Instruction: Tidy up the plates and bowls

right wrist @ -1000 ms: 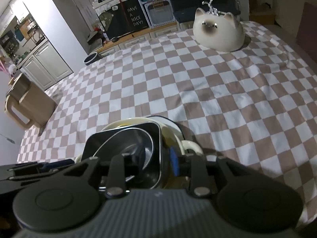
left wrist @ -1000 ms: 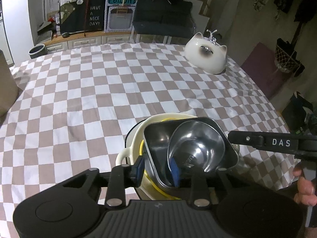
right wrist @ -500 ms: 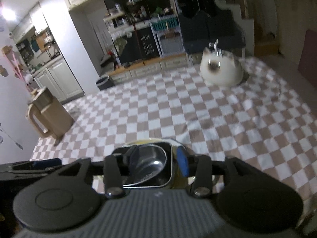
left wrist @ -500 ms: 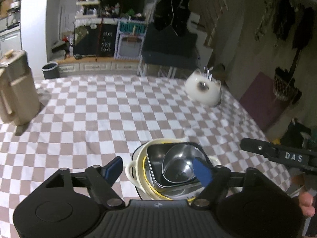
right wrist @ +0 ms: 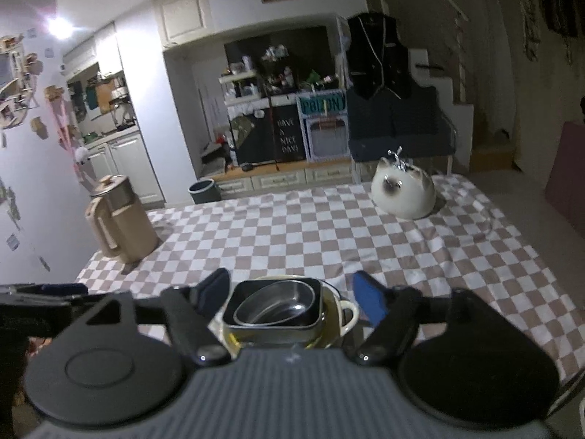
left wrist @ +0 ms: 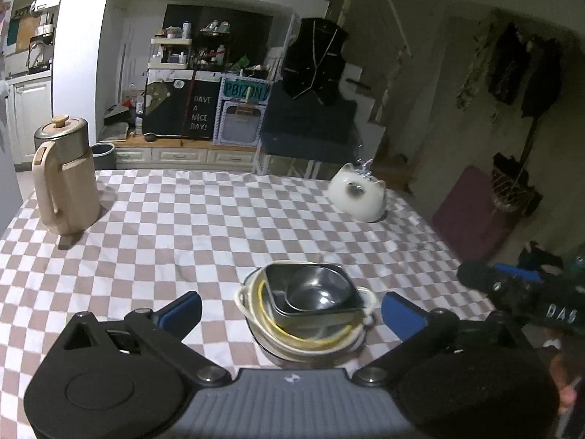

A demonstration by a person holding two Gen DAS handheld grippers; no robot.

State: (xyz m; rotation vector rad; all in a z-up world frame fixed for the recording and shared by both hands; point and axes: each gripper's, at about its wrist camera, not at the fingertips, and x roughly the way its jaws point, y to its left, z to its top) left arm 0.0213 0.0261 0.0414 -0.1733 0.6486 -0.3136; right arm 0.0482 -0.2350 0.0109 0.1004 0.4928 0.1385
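Three nested pieces near table edge: steel bowl (left wrist: 319, 290) in square steel tray (left wrist: 313, 298), both in cream handled dish (left wrist: 305, 323). Left gripper (left wrist: 291, 309) and right gripper (right wrist: 292, 298) both spread wide, holding nothing. We judge stack heavy, slick, chippable; we'd grip side handles.

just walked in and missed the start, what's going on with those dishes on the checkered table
A person holds a gripper in each hand over a nested stack on the checkered tablecloth. A round metal bowl sits inside a square metal tray, which sits in a cream handled bowl. The left gripper and right gripper are both open, above the stack and holding nothing. A tan jug and a cat-face bowl stand apart, further back.
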